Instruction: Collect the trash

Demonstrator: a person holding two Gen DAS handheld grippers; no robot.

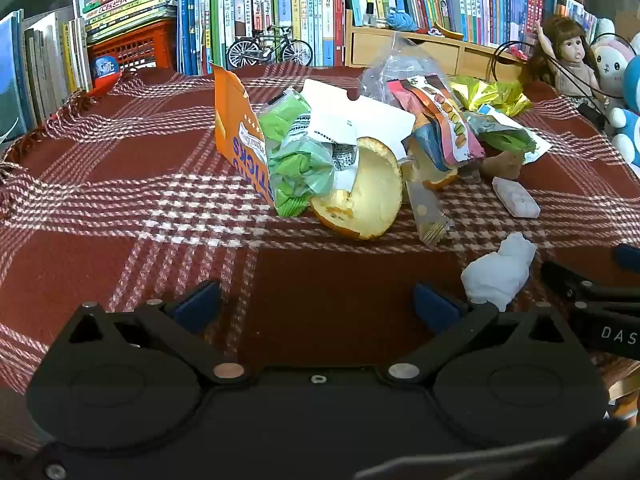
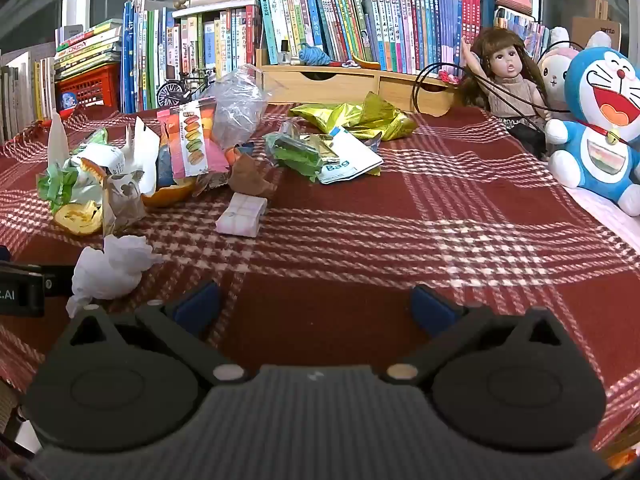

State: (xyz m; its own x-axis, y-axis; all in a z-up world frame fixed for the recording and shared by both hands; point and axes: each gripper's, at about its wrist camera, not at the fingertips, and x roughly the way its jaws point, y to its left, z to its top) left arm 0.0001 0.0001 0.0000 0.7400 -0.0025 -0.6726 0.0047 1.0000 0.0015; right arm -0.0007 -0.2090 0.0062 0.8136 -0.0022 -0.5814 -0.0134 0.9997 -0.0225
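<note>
Counter (image 2: pixel 400 240): covered by a red-and-white plaid cloth; backed by bookshelves.

Trash heap, mid-counter: orange snack bag (image 1: pixel 234 128), green wrapper (image 1: pixel 298 168), orange peel (image 1: pixel 372 196), macaron packet (image 2: pixel 196 136), clear plastic bag (image 2: pixel 236 104). It is spread ahead of the left claw (image 1: pixel 318 306) and lies ahead-left of the right claw (image 2: pixel 318 306).

Gold foil wrapper (image 2: pixel 360 118): set apart, toward the shelves.

Crumpled white tissue (image 1: pixel 498 274): nearest item, lying just beside the left claw's right finger and between the two claws. Its long axis is judged to run roughly upright in the left view. Either claw is near; which is nearer cannot be told.

Small white packet (image 2: pixel 242 216): between tissue and heap.

Claws: both are spread wide; nothing is pinched.

View differences: the plush toy (image 2: pixel 600 128) and a white "Bag" pouch (image 2: pixel 348 158) are shown fully only by the right wrist; the orange bag's printed face only by the left.
</note>
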